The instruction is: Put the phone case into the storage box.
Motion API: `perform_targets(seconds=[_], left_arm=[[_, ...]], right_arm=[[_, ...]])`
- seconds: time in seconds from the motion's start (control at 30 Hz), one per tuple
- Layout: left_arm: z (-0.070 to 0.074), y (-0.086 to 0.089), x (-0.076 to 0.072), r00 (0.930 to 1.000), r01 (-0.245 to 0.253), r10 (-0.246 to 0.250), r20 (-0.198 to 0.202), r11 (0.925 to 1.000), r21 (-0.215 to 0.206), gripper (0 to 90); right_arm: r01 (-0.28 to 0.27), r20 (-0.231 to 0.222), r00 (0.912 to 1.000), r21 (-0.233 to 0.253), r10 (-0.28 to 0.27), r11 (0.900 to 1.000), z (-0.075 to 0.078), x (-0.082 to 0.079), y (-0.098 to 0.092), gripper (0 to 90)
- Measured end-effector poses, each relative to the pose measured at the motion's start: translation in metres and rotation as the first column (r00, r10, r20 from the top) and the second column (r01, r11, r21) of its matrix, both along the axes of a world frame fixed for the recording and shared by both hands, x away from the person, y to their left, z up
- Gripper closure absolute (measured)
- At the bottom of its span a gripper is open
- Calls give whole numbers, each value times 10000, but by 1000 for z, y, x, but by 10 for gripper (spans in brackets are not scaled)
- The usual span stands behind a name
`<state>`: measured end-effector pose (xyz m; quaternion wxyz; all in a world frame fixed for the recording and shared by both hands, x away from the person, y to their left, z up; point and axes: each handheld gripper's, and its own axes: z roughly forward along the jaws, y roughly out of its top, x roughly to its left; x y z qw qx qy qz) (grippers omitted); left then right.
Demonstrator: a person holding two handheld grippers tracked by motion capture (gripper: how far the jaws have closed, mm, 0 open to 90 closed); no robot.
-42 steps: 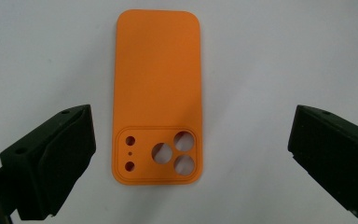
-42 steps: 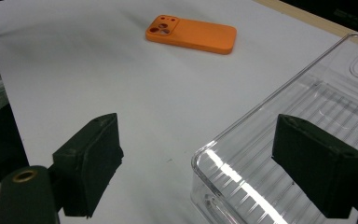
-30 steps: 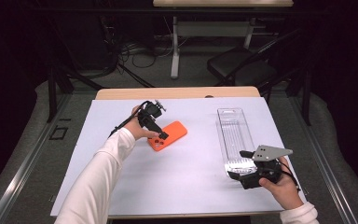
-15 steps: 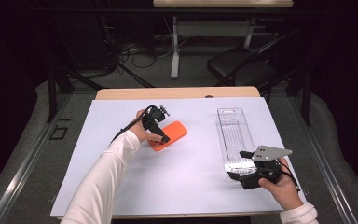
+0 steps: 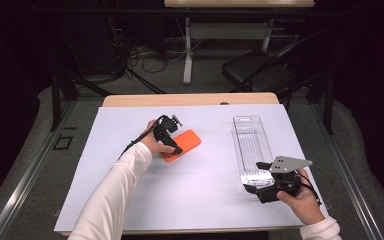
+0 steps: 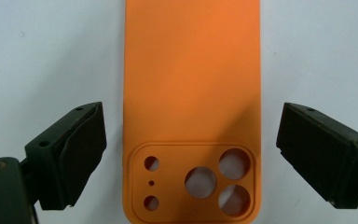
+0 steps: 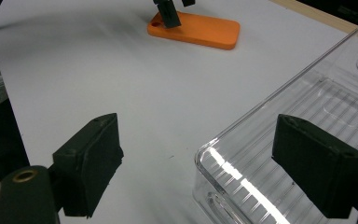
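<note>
Left gripper: fingers standing wide apart, straddling the camera-cutout end of the orange phone case, which is lying flat on the white surface. Right gripper: fingers spread, flanking the near corner of the clear plastic tray.

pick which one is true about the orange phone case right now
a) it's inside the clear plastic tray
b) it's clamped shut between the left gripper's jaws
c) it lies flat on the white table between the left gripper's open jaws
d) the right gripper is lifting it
c: in the left gripper view the orange phone case lies flat on the white table, with the left gripper standing open, a gap on each side of the case.
</note>
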<state>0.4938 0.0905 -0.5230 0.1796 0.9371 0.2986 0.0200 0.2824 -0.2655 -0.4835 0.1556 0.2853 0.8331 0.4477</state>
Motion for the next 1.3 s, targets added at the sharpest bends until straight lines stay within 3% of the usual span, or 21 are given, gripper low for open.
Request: perform_targets(seconds=[0.47, 0.67, 1.17, 1.3], left_arm=[[-11, -7, 1, 9996, -263, 262, 70, 9997, 13, 82], [-14, -10, 2, 9995, -289, 288, -144, 9996, -66, 82], [-17, -13, 3, 9995, -318, 318, -6, 9995, 26, 87], [-16, -12, 2, 9993, -333, 333, 145, 9994, 6, 139]], right_arm=[[9, -37, 10000, -44, -9, 10000, -3, 2, 0, 145], [79, -91, 9999, -26, -80, 10000, -4, 2, -2, 145], [93, -107, 9999, -42, -93, 9999, -4, 3, -3, 145], [85, -86, 9999, -67, -86, 9999, -5, 3, -3, 145]])
